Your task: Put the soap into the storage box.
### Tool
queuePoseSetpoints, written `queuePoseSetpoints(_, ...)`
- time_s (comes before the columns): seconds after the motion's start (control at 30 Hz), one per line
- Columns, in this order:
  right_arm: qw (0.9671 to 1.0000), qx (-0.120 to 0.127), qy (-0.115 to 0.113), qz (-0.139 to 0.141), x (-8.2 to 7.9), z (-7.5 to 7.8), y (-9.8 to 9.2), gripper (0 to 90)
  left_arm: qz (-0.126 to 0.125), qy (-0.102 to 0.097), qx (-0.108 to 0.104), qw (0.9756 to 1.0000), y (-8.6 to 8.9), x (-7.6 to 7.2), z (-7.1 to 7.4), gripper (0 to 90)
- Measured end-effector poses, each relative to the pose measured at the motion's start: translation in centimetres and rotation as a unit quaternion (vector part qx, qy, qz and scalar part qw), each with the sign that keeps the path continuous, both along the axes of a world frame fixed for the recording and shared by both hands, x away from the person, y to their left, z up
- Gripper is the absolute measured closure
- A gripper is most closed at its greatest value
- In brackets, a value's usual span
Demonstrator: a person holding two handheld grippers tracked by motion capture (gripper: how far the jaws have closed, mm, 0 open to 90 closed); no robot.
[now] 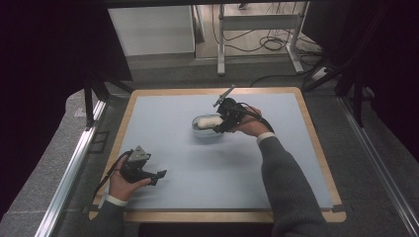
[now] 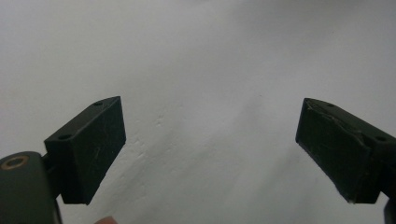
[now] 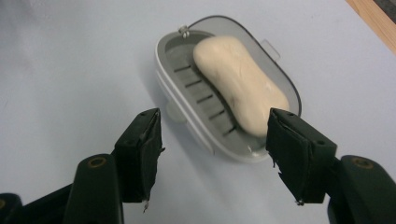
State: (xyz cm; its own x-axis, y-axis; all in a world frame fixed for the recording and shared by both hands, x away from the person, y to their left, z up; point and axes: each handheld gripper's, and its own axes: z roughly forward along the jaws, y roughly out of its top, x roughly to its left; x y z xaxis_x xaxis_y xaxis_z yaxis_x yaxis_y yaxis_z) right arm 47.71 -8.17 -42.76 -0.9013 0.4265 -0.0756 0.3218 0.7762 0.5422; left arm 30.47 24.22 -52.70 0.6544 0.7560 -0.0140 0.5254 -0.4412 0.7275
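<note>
Right gripper view puts our right gripper (image 3: pixel 215 158) just short of the dish, its two black jaws spread wide with nothing between them, one jaw over bare mat at about 7 o'clock of the dish and the other overlapping the dish's near rim at 5 o'clock. Beyond them sits the oval grey plastic soap dish (image 3: pixel 187 100), slotted on its floor, and in it lies the pale cream, rounded bar of soap (image 3: pixel 240 86), resting toward the dish's far long side.

We judge the step to be a grasp of the soap or the dish. To do it well, we should centre the jaws across the bar's narrow width, come down squarely, and close gently, since the soap looks smooth and likely to slip.

On the high view, our left gripper (image 1: pixel 160 175) rests at about 8 o'clock on the pale blue table mat (image 1: pixel 188 163), well apart from the dish, jaws wide and holding nothing.
</note>
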Motion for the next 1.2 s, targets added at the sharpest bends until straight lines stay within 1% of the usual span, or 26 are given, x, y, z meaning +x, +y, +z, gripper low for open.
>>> queuePoseSetpoints(0.03,1.0,0.002,-0.002,-0.004,-0.4,0.0,-0.5,35.7,0.0,0.0,0.002,1.0,0.0,0.0,0.0,8.9)
queuePoseSetpoints(0.07,1.0,0.004,-0.004,-0.008,-0.7,0.0,-0.9,35.7,0.003,-0.001,-0.002,1.0,0.0,0.0,0.0,8.9)
queuePoseSetpoints(0.13,0.9997,0.008,-0.009,-0.019,-1.2,0.0,-1.9,35.4,0.003,-0.001,-0.002,1.0,0.0,0.0,0.0,8.9)
queuePoseSetpoints(0.23,0.9989,0.022,-0.011,-0.04,-2.0,0.0,-3.4,35.4,0.003,0.0,-0.002,1.0,-0.1,0.0,0.0,8.9)
queuePoseSetpoints(0.27,0.9986,0.028,-0.013,-0.042,-2.3,-0.1,-4.0,35.4,0.004,0.0,-0.002,1.0,-0.1,0.0,0.0,8.9)
queuePoseSetpoints(0.3,0.9986,0.028,-0.013,-0.042,-2.3,-0.1,-4.0,35.4,0.004,0.0,-0.002,1.0,-0.1,0.0,0.0,8.9)
queuePoseSetpoints(0.33,0.9981,0.04,-0.015,-0.046,-3.0,-0.2,-5.1,35.3,0.004,0.0,-0.001,1.0,-0.1,0.0,0.0,8.9)
queuePoseSetpoints(0.37,0.9981,0.04,-0.015,-0.046,-3.0,-0.2,-5.1,35.3,0.004,0.0,-0.001,1.0,-0.1,0.0,0.0,8.9)
queuePoseSetpoints(0.4,0.9972,0.048,-0.019,-0.054,-3.8,-0.3,-6.2,35.2,0.005,0.0,-0.001,1.0,-0.1,0.0,0.0,8.9)
queuePoseSetpoints(0.43,0.9966,0.054,-0.019,-0.06,-4.2,-0.4,-6.7,35.2,0.004,0.0,-0.001,1.0,-0.1,0.0,0.0,8.9)
queuePoseSetpoints(0.5,0.9954,0.063,-0.021,-0.068,-4.9,-0.8,-7.8,34.6,0.005,0.0,-0.002,1.0,-0.1,0.0,-0.1,8.9)
queuePoseSetpoints(0.53,0.9954,0.063,-0.021,-0.068,-4.9,-0.8,-7.8,34.6,0.005,0.0,-0.001,1.0,-0.1,0.0,-0.1,8.9)
queuePoseSetpoints(0.57,0.9942,0.068,-0.026,-0.079,-5.7,-1.2,-8.8,34.2,0.005,-0.001,-0.001,1.0,-0.1,-0.1,-0.1,8.9)
queuePoseSetpoints(0.6,0.9942,0.068,-0.026,-0.079,-5.7,-1.2,-8.8,34.2,0.005,-0.001,-0.001,1.0,-0.1,-0.1,-0.1,8.9)
queuePoseSetpoints(0.63,0.9927,0.075,-0.032,-0.089,-6.5,-1.6,-9.8,34.1,0.007,-0.001,-0.002,1.0,-0.1,-0.1,-0.1,8.9)
queuePoseSetpoints(0.67,0.9919,0.079,-0.034,-0.093,-6.9,-1.8,-10.4,34.1,0.007,-0.002,-0.001,1.0,-0.1,-0.1,-0.1,8.9)
queuePoseSetpoints(0.7,0.9919,0.079,-0.034,-0.093,-6.9,-1.8,-10.4,34.1,0.007,-0.002,-0.001,1.0,-0.1,-0.1,-0.1,8.9)
queuePoseSetpoints(0.73,0.99,0.088,-0.035,-0.104,-7.7,-2.4,-11.3,33.5,0.006,-0.003,0.0,1.0,-0.1,-0.1,-0.1,9.0)
queuePoseSetpoints(0.83,0.9865,0.105,-0.036,-0.12,-9.0,-3.4,-12.8,33.0,0.008,-0.004,-0.001,1.0,0.0,-0.1,0.0,8.9)
queuePoseSetpoints(0.93,0.9834,0.111,-0.038,-0.139,-10.1,-4.4,-14.0,32.5,0.009,-0.004,-0.003,0.9999,-0.1,-0.1,0.0,9.0)
queuePoseSetpoints(1.0,0.9818,0.112,-0.038,-0.148,-10.7,-4.9,-14.6,32.2,0.009,-0.004,-0.003,0.9999,-0.1,-0.1,0.0,9.0)
queuePoseSetpoints(1.03,0.9818,0.112,-0.038,-0.148,-10.7,-4.9,-14.6,32.2,0.009,-0.004,-0.003,0.9999,-0.1,-0.1,0.0,8.9)
queuePoseSetpoints(1.07,0.9813,0.113,-0.037,-0.151,-11.0,-5.3,-15.1,32.1,0.01,-0.004,-0.003,0.9999,-0.1,-0.1,0.0,9.0)
queuePoseSetpoints(1.13,0.9808,0.11,-0.039,-0.156,-11.1,-5.4,-15.4,31.7,0.01,-0.005,-0.002,0.9999,-0.1,-0.1,0.0,9.0)
queuePoseSetpoints(1.2,0.9781,0.123,-0.043,-0.162,-11.1,-5.3,-15.6,31.7,0.01,-0.005,-0.003,0.9999,-0.1,-0.1,0.0,9.0)
